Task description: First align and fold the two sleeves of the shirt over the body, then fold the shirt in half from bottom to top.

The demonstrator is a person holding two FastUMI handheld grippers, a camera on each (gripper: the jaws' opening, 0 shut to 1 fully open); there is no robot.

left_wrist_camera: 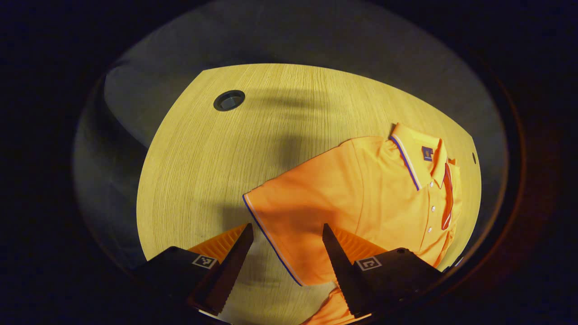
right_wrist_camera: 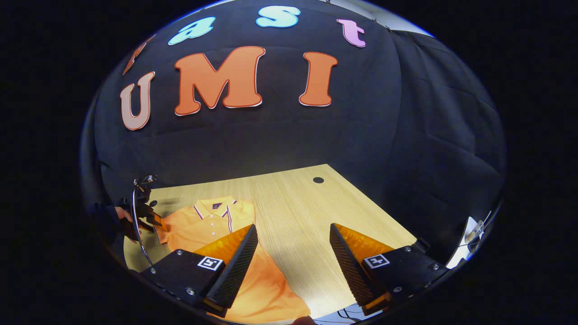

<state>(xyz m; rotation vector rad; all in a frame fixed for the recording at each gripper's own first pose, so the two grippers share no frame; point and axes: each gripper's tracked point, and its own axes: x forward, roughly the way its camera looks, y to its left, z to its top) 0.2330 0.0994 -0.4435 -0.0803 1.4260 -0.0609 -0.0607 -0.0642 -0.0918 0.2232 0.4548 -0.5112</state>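
Note:
An orange polo shirt (left_wrist_camera: 384, 189) lies flat on the wooden table (left_wrist_camera: 226, 158), its striped collar (left_wrist_camera: 408, 158) toward the upper right in the left gripper view. One short sleeve (left_wrist_camera: 298, 203) spreads out toward me, its striped cuff edge running between the fingers. My left gripper (left_wrist_camera: 287, 228) is open and hovers over that cuff. In the right gripper view the shirt (right_wrist_camera: 266, 289) lies at lower left, with its collar (right_wrist_camera: 216, 207) farther back. My right gripper (right_wrist_camera: 293, 228) is open over bare table beside the shirt's body. The left gripper (right_wrist_camera: 144, 221), held by a hand, sits at the shirt's far-left sleeve.
A round cable hole (left_wrist_camera: 229, 100) is set in the table near its far corner, and it appears again as the hole (right_wrist_camera: 318, 180) in the right gripper view. The black cloth wall (right_wrist_camera: 271, 144) stands behind the table. A small white object (right_wrist_camera: 472, 232) sits off the table's right edge.

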